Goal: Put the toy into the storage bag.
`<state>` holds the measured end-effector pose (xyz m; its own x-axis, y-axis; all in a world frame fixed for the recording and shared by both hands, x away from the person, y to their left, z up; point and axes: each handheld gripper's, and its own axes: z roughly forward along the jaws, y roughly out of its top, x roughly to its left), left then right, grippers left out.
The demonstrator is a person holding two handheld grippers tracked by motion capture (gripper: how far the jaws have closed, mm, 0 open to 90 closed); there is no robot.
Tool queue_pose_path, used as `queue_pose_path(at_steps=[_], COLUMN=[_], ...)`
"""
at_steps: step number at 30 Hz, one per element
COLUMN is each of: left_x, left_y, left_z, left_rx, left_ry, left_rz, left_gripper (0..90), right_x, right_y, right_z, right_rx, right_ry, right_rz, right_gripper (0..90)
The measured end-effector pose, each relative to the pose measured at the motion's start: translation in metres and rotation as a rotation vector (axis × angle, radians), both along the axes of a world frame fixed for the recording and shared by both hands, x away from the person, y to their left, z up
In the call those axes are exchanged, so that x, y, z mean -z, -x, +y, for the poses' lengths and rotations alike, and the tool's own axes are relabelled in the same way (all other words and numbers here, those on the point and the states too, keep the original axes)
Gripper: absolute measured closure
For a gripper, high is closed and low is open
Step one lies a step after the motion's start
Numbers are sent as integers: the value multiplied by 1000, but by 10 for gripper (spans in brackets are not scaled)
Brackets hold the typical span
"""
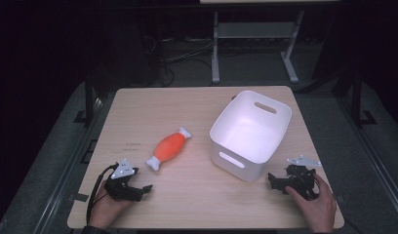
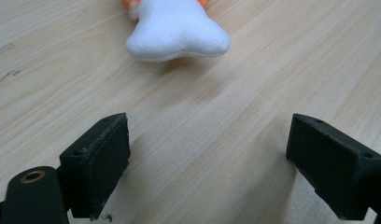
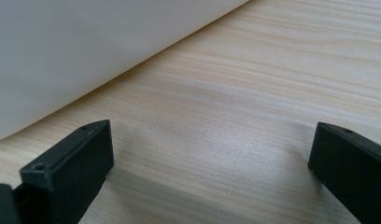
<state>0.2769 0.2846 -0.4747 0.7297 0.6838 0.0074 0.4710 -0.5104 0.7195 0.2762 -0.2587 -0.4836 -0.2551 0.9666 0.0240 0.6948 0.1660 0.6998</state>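
Orange-and-white plush toy (image 1: 169, 148) lies untouched on the pale wood desk (image 1: 197, 204), left of the white bin (image 1: 285, 113) and well apart from it. Judged stage: nothing done yet; grasp, lift and likely drop into the bin all remain. Bin looks empty.

Left gripper (image 1: 147, 189) rests near the toy's near white end, jaws wide apart, holding nothing; that end (image 2: 177, 35) sits just ahead between them. Right gripper (image 1: 272, 181) rests just beside the bin's near corner, jaws also spread wide, empty.

Toy: candy-shaped, orange middle, flared white ends, soft, lying diagonally.
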Motion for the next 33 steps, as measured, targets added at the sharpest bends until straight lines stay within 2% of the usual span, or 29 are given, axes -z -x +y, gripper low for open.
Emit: queue_pose_path(at_steps=[15, 22, 27, 29, 33], left_x=[0, -6, -14, -18, -22], left_y=[1, 2, 4, 3, 2], left_z=[0, 2, 8, 11, 14], left_rx=[-8, -16, -40, -54, -58], left_ry=[8, -33, -14, 0, 2], left_rz=[3, 3, -2, 10, 32], left_gripper=[138, 138, 138, 137, 134], right_x=[0, 0, 0, 0, 0], right_y=[0, 0, 0, 0, 0], right_z=[0, 0, 0, 0, 0], right_rx=[-3, -4, -3, -3, -3], right_ry=[1, 1, 1, 1, 1], right_rz=[0, 0, 1, 1, 1], right_gripper=[0, 0, 0, 0, 0])
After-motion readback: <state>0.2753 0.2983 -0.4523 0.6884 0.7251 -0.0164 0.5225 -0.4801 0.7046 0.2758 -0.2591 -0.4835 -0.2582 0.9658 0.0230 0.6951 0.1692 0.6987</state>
